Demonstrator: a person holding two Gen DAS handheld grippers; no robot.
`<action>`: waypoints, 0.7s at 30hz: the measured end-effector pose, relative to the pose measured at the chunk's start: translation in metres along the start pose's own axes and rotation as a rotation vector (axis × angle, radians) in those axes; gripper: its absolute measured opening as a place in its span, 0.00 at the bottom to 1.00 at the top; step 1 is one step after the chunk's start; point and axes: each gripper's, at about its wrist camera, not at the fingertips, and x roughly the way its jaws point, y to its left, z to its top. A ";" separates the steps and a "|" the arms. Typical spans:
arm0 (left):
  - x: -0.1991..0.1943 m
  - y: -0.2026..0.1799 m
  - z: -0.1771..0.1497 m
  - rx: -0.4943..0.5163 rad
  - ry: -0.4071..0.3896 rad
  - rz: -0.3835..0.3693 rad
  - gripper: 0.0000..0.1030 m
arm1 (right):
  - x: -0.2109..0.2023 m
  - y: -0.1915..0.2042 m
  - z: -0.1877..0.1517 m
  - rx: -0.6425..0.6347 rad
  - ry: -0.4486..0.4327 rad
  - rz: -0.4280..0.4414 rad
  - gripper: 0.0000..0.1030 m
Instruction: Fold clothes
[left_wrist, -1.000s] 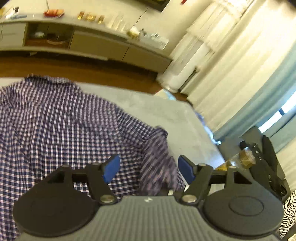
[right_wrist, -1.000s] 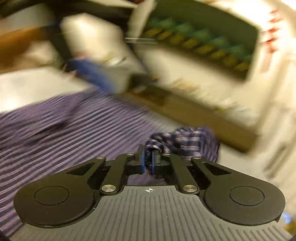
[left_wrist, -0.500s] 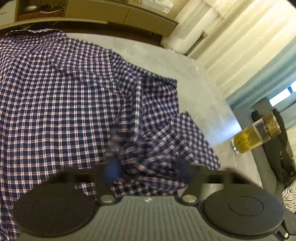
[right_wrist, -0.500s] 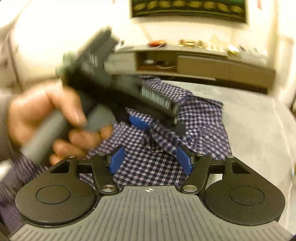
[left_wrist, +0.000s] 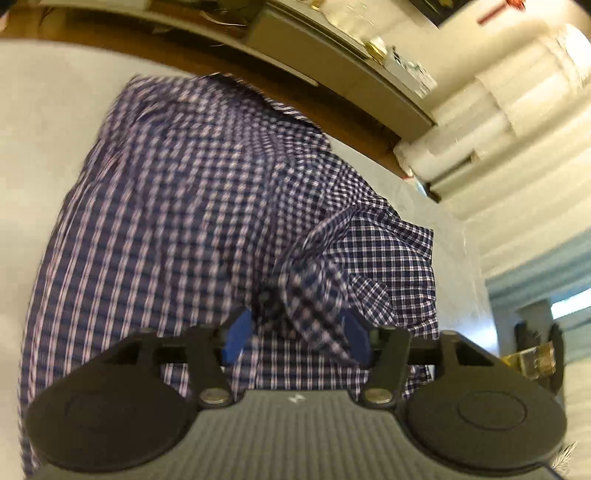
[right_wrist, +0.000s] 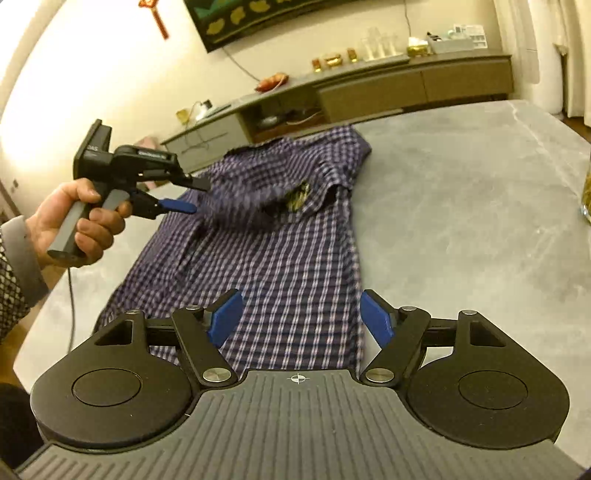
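Only in the right wrist view is the left hand (right_wrist: 79, 218) seen, raised over the left side of the checked shirt (right_wrist: 288, 258) spread on the grey table (right_wrist: 461, 221), while the left gripper (left_wrist: 295, 334) and right gripper (right_wrist: 301, 317) are both held apart, gripping nothing.

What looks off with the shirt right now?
The shirt lies mostly flat on the table, but one sleeve is bunched in a rumpled heap on top instead of folded flat. Both grippers are open, holding nothing.
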 end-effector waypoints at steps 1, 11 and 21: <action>-0.001 0.001 -0.004 -0.006 -0.001 0.002 0.61 | 0.000 0.001 -0.006 0.003 0.007 -0.009 0.69; 0.024 -0.085 -0.044 0.157 0.042 -0.037 0.86 | -0.038 0.007 -0.081 0.146 0.030 -0.056 0.73; -0.011 -0.083 -0.013 0.119 -0.035 -0.051 0.17 | -0.057 0.021 -0.115 0.163 0.070 -0.107 0.66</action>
